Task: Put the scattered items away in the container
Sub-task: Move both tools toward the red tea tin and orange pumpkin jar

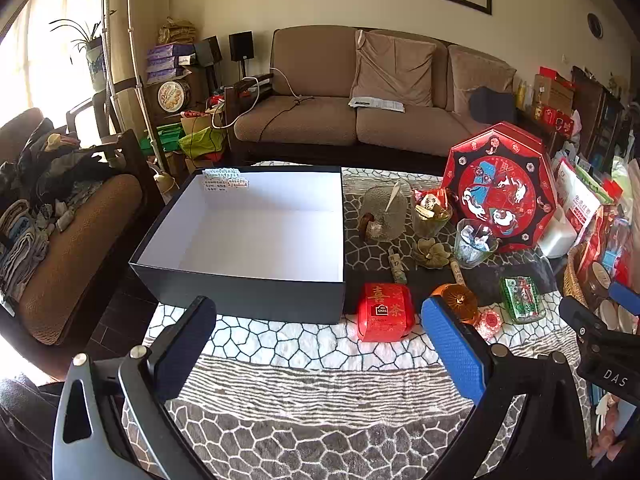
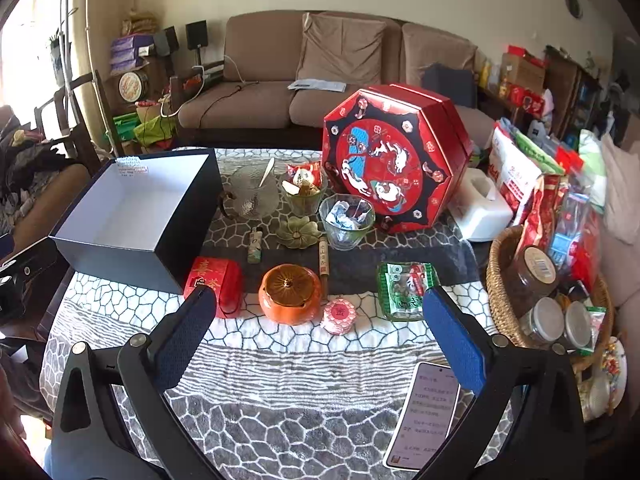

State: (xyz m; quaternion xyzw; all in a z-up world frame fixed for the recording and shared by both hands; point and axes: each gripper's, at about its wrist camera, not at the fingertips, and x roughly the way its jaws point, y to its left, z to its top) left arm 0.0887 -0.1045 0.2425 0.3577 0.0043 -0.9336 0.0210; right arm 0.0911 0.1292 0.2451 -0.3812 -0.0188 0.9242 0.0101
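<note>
Both hands free, first pick not yet made

The left hand-held gripper (image 1: pixel 316 344) and right hand-held gripper (image 2: pixel 320 340) both hover with fingers spread wide, holding nothing. The box (image 1: pixel 256 216), empty and lidless, sits ahead and left of both. Just ahead of the right one lie the orange jar (image 2: pixel 290 294), pink packet (image 2: pixel 338 316) and green packet (image 2: pixel 406 288); the red tin (image 1: pixel 384 312) lies between the left one's fingers, touching the box. I judge the tin the sensible first pick: come straight down, close across its flat sides, lift over the near wall. Grip the jar's body, since its lid may be loose.
</note>
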